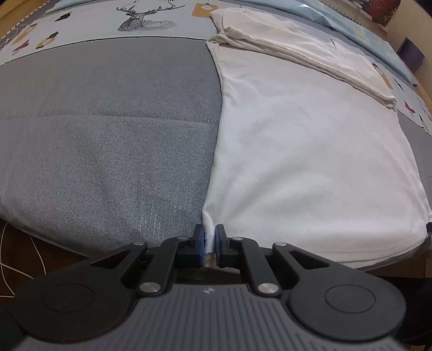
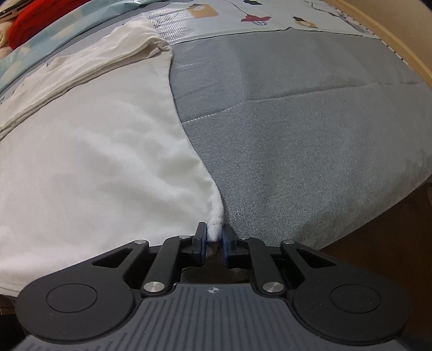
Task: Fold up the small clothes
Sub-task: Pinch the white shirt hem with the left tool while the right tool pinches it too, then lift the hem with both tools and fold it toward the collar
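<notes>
A white garment (image 1: 310,151) lies spread flat on a grey bed cover (image 1: 108,129), its far end folded back into a thicker band (image 1: 310,54). My left gripper (image 1: 210,237) is shut on the garment's near left corner, and white cloth shows between the blue pads. In the right wrist view the same white garment (image 2: 94,162) fills the left half. There my right gripper (image 2: 214,237) is shut on the near right corner at the bed's front edge. Both grippers point steeply down.
The grey cover (image 2: 310,135) stretches wide beside the garment. A printed sheet (image 1: 121,19) with a deer drawing lies beyond it. A red item (image 2: 35,21) sits at the far left. A wooden bed frame (image 2: 391,40) runs along the right, with dark floor (image 2: 391,243) below.
</notes>
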Demonstrator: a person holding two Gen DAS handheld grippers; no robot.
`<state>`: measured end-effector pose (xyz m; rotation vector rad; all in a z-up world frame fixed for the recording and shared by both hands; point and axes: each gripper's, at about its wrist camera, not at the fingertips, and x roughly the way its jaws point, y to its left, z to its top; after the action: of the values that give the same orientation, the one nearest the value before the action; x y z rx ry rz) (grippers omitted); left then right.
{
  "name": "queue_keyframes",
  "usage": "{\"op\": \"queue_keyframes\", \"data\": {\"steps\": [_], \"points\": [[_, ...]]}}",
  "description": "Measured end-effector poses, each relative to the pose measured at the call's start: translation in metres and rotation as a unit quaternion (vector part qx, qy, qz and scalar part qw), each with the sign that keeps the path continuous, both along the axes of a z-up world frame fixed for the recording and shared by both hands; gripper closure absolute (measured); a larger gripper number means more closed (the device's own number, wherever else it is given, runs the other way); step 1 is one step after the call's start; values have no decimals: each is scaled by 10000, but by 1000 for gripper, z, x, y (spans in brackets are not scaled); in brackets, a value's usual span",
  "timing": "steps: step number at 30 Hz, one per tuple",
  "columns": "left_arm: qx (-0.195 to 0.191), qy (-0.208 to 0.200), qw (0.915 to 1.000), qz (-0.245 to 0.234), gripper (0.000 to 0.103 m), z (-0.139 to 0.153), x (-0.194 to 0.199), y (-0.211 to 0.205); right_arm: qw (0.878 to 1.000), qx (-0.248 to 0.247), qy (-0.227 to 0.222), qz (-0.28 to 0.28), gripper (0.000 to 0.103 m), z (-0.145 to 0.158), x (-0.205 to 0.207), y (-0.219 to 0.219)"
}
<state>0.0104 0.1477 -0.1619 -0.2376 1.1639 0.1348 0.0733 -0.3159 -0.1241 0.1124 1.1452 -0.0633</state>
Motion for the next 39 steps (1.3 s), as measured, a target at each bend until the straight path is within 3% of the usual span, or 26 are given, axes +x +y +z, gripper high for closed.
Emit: {"op": "queue_keyframes", "data": {"steps": [7, 13, 17, 20, 23, 26, 30, 36, 39], "points": [[-5, -199, 9998, 49, 97, 17, -5, 6, 9987, -81, -417, 287, 95, 20, -2, 6], [-138, -1180, 9929, 21, 97, 85, -24, 12, 9879, 187, -1344, 746, 96, 88, -7, 8], [-145, -1694, 9853, -151, 98, 129, -57, 10, 9759, 297, -1869, 1084, 96, 137, -28, 4], [-554, -1951, 9792, -87, 98, 157, -98, 21, 9643, 391, -2187, 1443, 97, 172, -55, -1], [-703, -2088, 9754, 35, 98, 176, -135, 32, 9472, 727, -2601, 1726, 97, 210, -93, -17], [-801, -2052, 9752, 204, 98, 181, -148, 40, 9328, 1193, -2913, 1753, 97, 230, -123, -37], [-667, -2026, 9767, 227, 98, 178, -113, 46, 9348, 1312, -2875, 1622, 97, 221, -123, -42], [-532, -1767, 9822, 356, 98, 155, -27, 64, 9476, 629, -2731, 1531, 97, 196, -59, -9], [-312, -1566, 9868, 285, 97, 138, 20, 69, 9518, 523, -2631, 1484, 97, 186, -16, 5]]}}
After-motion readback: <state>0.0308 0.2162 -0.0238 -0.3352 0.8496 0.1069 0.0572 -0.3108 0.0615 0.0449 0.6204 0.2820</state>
